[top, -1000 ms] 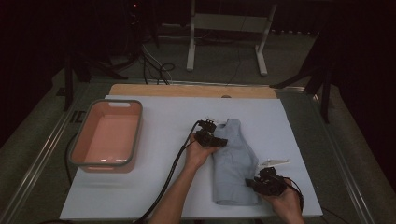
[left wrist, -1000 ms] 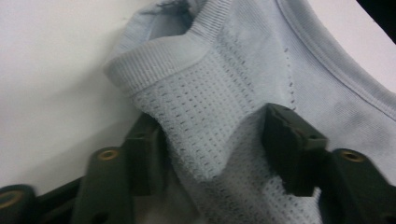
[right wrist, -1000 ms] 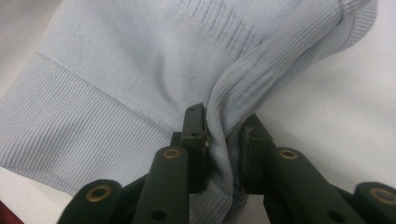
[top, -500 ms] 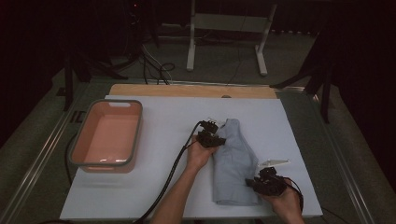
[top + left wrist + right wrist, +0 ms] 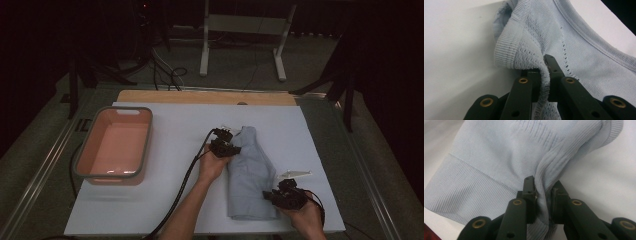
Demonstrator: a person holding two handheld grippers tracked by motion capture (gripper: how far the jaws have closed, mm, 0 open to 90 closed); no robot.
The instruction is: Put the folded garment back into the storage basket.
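Left gripper (image 5: 545,72): pinching light-blue knit garment (image 5: 250,175) at 11 o'clock.
Right gripper (image 5: 543,191): pinching its hem, 5 o'clock.

Both forearms reach forward from the near edge; the left tongs (image 5: 226,145) and right tongs (image 5: 285,194) each stand clamped tight, jaws nearly together.

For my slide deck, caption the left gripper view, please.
Left gripper shut on the ribbed edge of a light blue knit top lying on a white table.
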